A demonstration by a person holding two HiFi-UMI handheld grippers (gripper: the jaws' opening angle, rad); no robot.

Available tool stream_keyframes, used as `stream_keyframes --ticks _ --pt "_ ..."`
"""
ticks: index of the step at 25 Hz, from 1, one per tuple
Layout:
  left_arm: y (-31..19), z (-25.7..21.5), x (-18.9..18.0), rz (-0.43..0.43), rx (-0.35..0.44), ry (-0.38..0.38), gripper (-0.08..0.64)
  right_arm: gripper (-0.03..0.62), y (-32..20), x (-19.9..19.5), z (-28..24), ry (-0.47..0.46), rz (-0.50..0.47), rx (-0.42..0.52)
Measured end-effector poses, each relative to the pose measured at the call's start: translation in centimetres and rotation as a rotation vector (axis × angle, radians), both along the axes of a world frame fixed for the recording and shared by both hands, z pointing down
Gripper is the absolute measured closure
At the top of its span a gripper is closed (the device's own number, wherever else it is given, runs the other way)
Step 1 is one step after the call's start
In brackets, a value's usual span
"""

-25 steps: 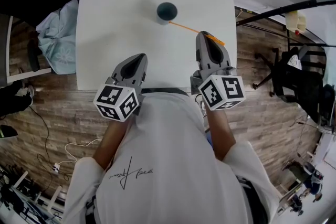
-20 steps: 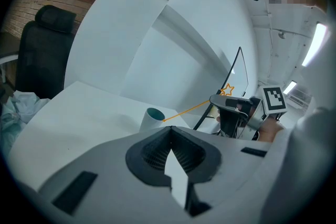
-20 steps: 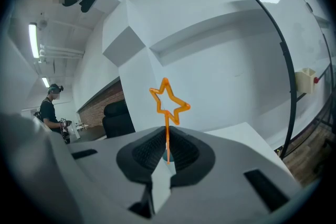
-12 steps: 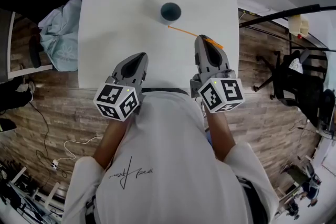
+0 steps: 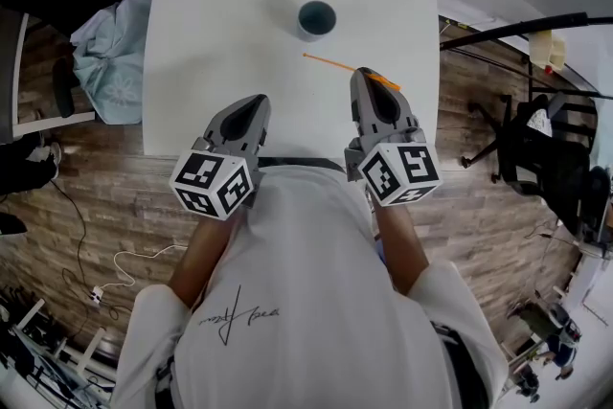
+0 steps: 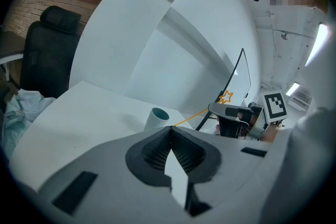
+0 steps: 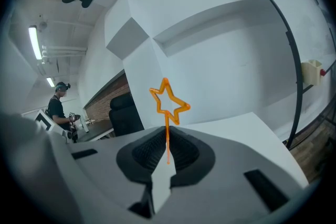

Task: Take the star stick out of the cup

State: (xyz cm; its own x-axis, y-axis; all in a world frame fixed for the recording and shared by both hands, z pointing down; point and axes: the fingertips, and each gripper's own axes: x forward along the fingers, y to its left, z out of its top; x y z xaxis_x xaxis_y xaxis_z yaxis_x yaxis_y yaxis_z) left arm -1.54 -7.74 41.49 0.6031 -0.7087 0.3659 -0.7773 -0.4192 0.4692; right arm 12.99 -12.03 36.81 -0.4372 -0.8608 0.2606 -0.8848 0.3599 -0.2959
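Our right tongs [image 7: 167, 139] are pinched tight on the star stick [image 7: 168, 105], just under its star. Our left tongs [image 6: 170, 131] are squeezed together with nothing in them. A second ago the stick's far end was at the cup [image 5: 316, 18]. Now it is clear of the cup, over the table [image 5: 211, 5] towards its near right edge. We think it is out. The stick is thin and orange, and its star is only an outline.

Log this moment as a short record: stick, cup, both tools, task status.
stick: thin orange star stick, clear of the cup, above the white table
cup: white cup with teal inside, upright, nothing in it
right tool: shut on the stick's stem below the star
left tool: shut, empty
task: stick out of cup
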Motion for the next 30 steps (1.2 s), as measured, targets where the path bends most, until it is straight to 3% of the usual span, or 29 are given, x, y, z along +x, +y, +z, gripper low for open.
stream_keyframes --ticks 30 --pt "-0.6 0.0 -1.4 -0.049 -0.009 0.006 0.557 0.568 1.4 -3.1 3.3 -0.029 -0.149 -0.111"
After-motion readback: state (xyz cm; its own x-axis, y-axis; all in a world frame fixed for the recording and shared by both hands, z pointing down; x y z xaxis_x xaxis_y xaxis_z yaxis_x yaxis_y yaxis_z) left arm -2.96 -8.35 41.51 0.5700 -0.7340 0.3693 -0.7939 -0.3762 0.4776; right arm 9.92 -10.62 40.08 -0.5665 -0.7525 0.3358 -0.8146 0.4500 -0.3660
